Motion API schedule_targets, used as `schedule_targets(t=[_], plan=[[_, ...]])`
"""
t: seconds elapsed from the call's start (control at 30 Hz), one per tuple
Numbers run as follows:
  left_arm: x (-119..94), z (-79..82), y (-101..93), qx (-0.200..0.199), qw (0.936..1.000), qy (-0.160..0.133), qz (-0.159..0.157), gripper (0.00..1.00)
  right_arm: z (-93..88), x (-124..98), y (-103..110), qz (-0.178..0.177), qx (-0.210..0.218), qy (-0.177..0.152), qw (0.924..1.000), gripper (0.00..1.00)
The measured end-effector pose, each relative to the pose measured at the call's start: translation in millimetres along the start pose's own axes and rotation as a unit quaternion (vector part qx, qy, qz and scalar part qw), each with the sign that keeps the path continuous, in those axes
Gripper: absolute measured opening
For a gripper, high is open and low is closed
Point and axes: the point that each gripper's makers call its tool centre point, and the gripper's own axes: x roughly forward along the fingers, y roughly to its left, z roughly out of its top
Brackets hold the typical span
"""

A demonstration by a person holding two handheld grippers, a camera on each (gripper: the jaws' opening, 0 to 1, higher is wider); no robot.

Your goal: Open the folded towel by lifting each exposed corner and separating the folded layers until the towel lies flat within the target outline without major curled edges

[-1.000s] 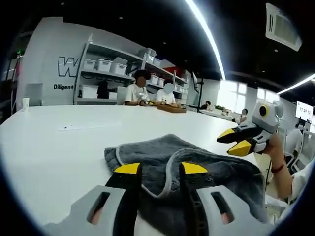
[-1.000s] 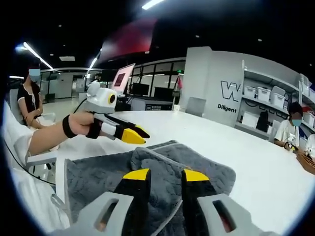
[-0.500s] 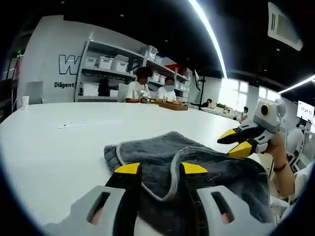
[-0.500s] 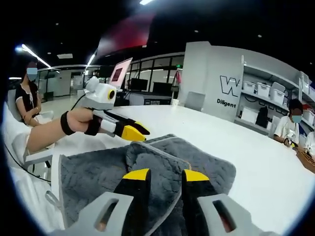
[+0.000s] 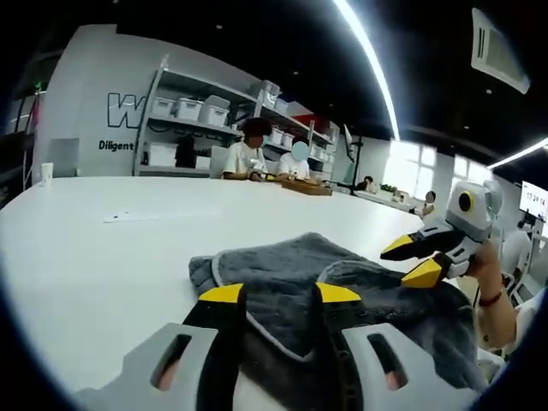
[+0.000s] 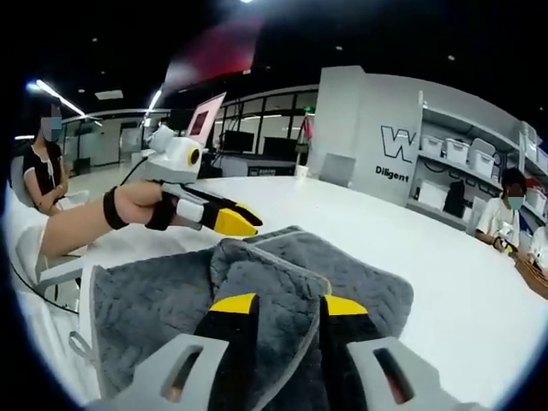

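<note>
Grey towel [image 5: 291, 270] bunched on white table [image 5: 94, 257]; shelves [image 5: 184, 116] far. Left gripper [image 5: 278, 295] and right gripper [image 6: 287, 306] both spread.

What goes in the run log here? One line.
towel: folded, on table | left claw: open, over towel | right claw: open, over towel

A grey wall panel [image 5: 86, 111] is carrying a large outlined letter "W", cut off by the shelving [image 5: 184, 128], with the word "Diligent" showing in small dark type beneath it. The same panel [image 6: 377, 145] is showing "W" and "Diligent" in the right gripper view. A screen [image 5: 533, 199] is displaying digits too small to read.
</note>
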Motion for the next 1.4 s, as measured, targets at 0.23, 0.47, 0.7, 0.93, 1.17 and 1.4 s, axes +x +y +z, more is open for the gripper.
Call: schedule_targets(t=[0.23, 0.47, 0.7, 0.93, 1.17, 1.4], plan=[[4, -5.6, 4.8, -0.004, 1.0, 0.007, 0.003, 0.28, -6.9, 3, 1, 0.001, 0.005, 0.007, 1.0, 0.23], [9, -6.2, 9.1, -0.017, 0.9998, 0.005, 0.009, 0.28, -8.0, 7, 1, -0.002, 0.009, 0.008, 0.9999, 0.23], [12, -11.5, 18.1, -0.023, 0.9994, 0.015, 0.021, 0.25, -7.1, 11, 3, 0.0, 0.008, 0.01, 0.9999, 0.24], [14, -16.8, 21.8, -0.024, 0.999, 0.026, 0.028, 0.26, -8.6, 11, 10, 0.009, 0.014, 0.01, 0.9998, 0.22], [16, -16.9, 25.9, -0.026, 0.9989, 0.026, 0.03, 0.27, -11.2, 7, 12, 0.007, 0.015, 0.008, 0.9998, 0.23], [24, -20.1, 32.7, -0.027, 0.9986, 0.03, 0.034, 0.29, -15.6, 8, 7, 0.007, 0.019, 0.015, 0.9997, 0.23]])
